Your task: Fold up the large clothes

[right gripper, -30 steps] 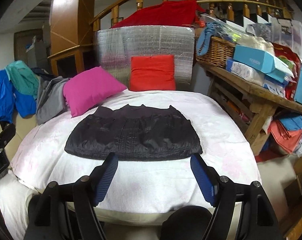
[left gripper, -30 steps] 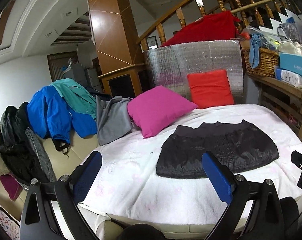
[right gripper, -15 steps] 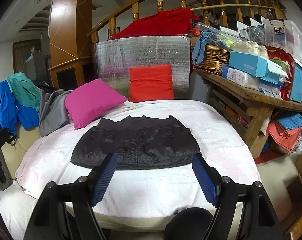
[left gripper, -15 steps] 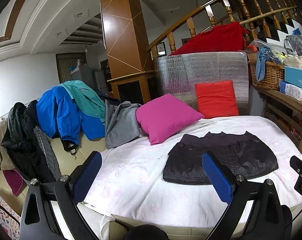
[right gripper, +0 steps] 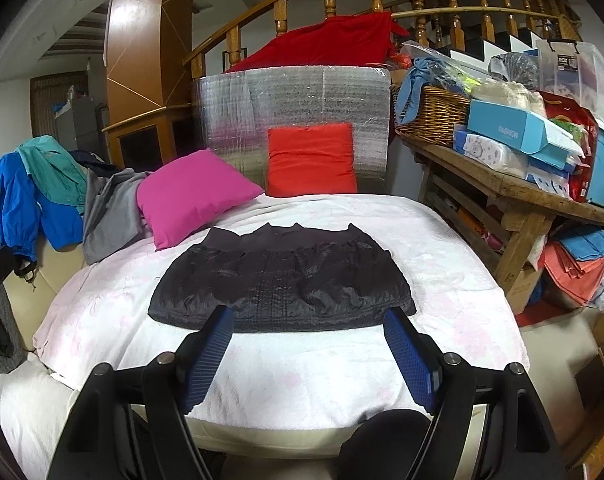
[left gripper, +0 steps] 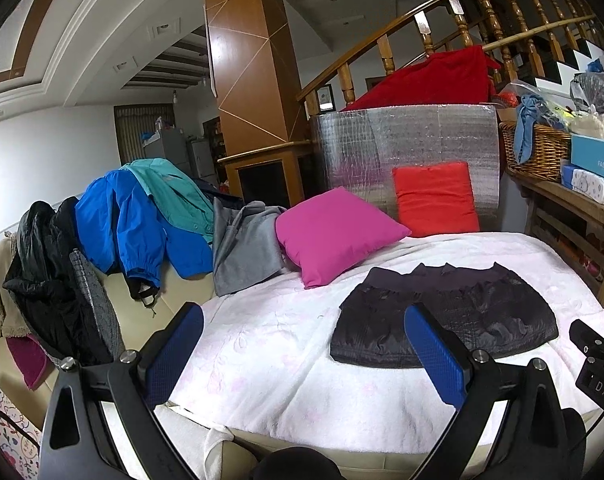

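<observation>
Both grippers stand wide with nothing between the jaws. Left gripper point(left gripper: 304, 344): blue pads spread, only white cover showing in the gap. Right gripper point(right gripper: 310, 344): same, pads parted, hovering short of the near hem of the black garment point(right gripper: 282, 276).

Garment lies flat on the white blanket point(right gripper: 442, 240) that covers the sofa, collar edge away from the cameras, hem toward them. It reads as already folded into a compact trapezoid, sleeves not visible. Pink cushion point(right gripper: 194, 196) sits just beside its far-left corner; red cushion point(right gripper: 312, 160) stands behind it against the silver foil panel point(right gripper: 294, 96).

Change over the last second: in both wrist views the garment now sits smaller and further off, with more of the blanket's near edge and the sofa front showing below the jaws. Both hands have drawn back from the piece and lifted slightly. Jaw spread unchanged in both. Garment itself has not shifted on the blanket, no new crease.

Reading: this looks like a release-and-retreat after the last fold, so this item is probably finished. Pile at left, draped over the sofa back, holds a blue jacket point(left gripper: 122, 224), teal shirt point(left gripper: 170, 192), grey top point(left gripper: 246, 248) and black coat point(left gripper: 50, 272), all unfolded.

Likely next: either move the black piece aside or reach left for another item. Risk: dragging a new piece across the blanket could disturb the folded one.
</observation>
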Motion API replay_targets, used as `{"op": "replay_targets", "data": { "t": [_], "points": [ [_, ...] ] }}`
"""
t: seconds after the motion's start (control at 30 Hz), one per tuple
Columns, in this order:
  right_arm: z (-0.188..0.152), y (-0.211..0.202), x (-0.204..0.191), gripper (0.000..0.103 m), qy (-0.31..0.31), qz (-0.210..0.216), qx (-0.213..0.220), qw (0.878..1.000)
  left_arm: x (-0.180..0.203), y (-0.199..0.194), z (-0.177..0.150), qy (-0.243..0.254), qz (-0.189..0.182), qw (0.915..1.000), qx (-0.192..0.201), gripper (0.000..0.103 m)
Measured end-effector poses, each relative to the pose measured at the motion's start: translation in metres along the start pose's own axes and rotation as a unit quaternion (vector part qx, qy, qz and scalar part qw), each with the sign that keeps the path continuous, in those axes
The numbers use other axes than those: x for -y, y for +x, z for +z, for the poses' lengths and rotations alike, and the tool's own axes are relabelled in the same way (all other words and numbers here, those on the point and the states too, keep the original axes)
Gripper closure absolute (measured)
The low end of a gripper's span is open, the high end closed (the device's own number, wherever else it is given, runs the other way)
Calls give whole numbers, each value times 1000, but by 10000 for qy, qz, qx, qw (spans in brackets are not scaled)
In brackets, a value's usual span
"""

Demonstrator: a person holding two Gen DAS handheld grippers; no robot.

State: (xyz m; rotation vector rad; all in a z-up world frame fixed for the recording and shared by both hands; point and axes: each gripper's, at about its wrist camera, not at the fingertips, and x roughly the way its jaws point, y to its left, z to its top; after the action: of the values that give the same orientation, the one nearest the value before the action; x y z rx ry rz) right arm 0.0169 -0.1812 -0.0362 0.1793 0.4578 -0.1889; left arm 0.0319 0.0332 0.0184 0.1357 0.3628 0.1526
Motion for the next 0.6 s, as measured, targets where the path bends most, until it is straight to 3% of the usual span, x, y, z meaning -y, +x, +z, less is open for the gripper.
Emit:
{"op": "replay_targets", "data": {
  "t": [0.6],
  "points": [
    [-2, 4, 2, 22, 46, 10, -32, 10000, -1, 3, -2, 6, 6, 10000, -60, 3]
  ]
}}
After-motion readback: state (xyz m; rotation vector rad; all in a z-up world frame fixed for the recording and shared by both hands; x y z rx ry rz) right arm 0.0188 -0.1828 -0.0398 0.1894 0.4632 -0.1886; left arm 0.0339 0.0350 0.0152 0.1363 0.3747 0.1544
